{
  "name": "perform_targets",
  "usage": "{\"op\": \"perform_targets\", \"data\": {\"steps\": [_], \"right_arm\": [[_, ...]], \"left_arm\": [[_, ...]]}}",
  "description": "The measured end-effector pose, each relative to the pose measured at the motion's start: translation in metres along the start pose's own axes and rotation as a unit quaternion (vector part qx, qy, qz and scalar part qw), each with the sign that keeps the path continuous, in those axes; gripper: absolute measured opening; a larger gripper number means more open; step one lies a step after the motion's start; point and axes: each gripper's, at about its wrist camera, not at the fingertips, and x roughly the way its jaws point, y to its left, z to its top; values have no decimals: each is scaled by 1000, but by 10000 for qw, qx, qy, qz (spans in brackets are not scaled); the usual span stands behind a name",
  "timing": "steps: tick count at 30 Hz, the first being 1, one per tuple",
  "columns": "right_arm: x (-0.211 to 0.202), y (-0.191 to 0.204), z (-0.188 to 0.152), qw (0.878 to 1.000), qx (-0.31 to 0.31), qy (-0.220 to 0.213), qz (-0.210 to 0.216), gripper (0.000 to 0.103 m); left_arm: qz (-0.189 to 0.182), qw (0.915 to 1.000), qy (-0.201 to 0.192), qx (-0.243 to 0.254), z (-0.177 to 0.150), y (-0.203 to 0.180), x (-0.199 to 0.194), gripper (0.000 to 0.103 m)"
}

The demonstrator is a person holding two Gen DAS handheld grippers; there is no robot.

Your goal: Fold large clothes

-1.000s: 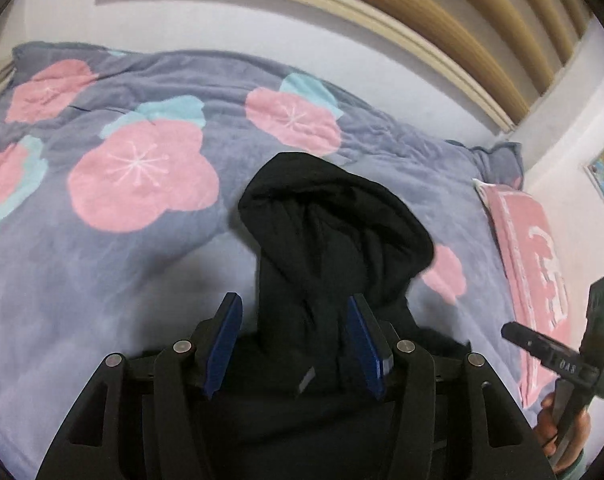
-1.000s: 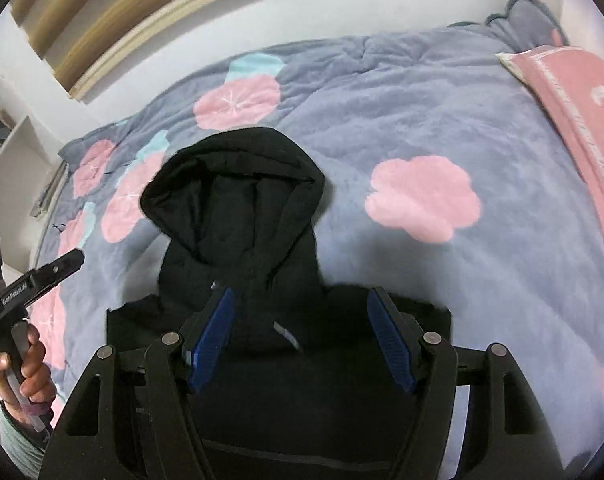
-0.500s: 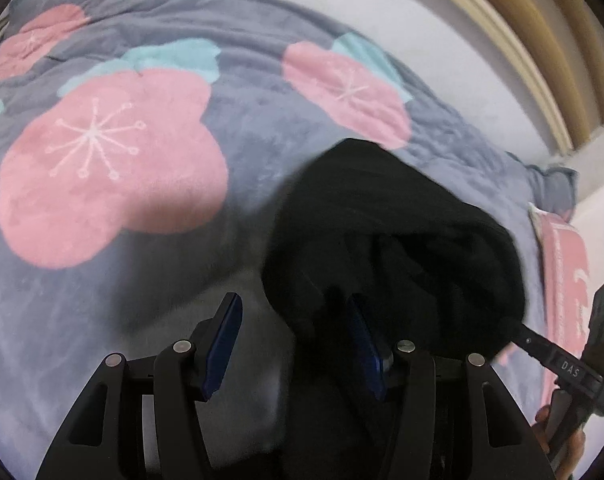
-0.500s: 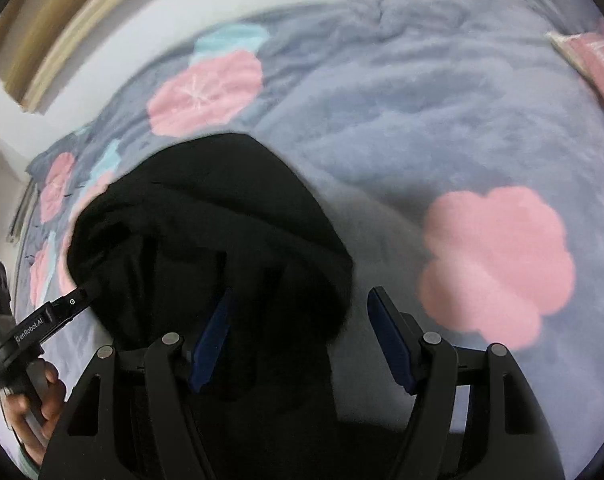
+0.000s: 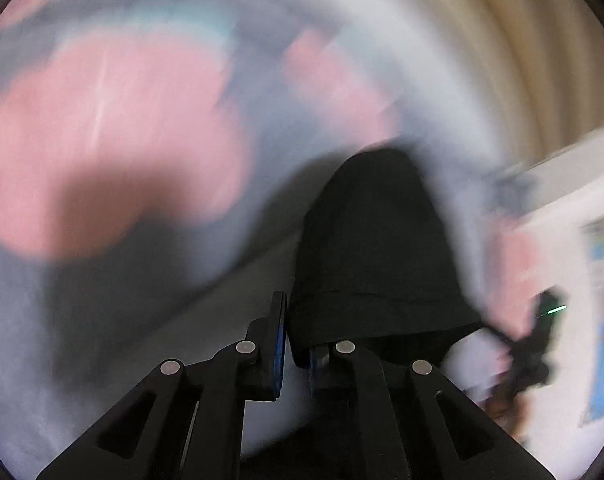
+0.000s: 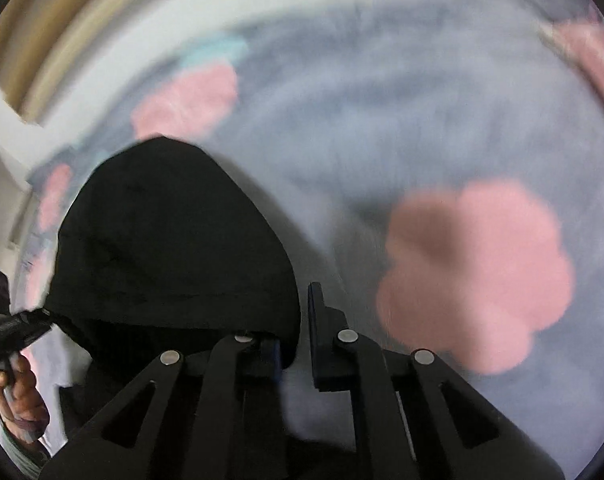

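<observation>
1. left gripper [image 5: 296,346]: its fingers are pressed together, pinching the left lower edge of the hood of the black hoodie [image 5: 375,248], which lies on the flowered blanket [image 5: 114,152].
2. right gripper [image 6: 298,330]: its fingers are likewise drawn tight, pinching the hood's right edge [image 6: 174,240].
3. to do this well, i would keep both pinches level and carry the hood down over the hoodie's body in one even sweep, so no crease bunches between the grippers.
4. both views are heavily blurred; the pink pillow [image 6: 589,56] shows at the far right.
5. no containers are in view.
</observation>
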Motion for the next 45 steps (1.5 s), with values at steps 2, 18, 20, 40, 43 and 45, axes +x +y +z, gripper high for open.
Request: {"op": "perform_targets", "data": {"steps": [2,18,20,40,43,45], "right_arm": [[28,-6,-7,9994,14,348,65,11],[-80,30,18,9941,-900,-253,551,50],[-70,46,34,9929,-981,-306,592,50],[-6,76,63,9891,-1273,-183,719,50],[17,86,78,9891,-1400,-88,449,50],[52,86,80,9892,-1439,257,135,50]], "left_arm": [[-51,9998,196,-30,-7,15,30,11],[-211,9848,-1070,1350,-10,-54,-101,56],[-328,9808,-1203,1496,4,-76,-95,56],[-252,9809,-1111,1578,14,-93,-42,53],[96,9838,-943,1521,27,-93,-18,53],[497,9866,-587,1439,35,-87,14,52]]}}
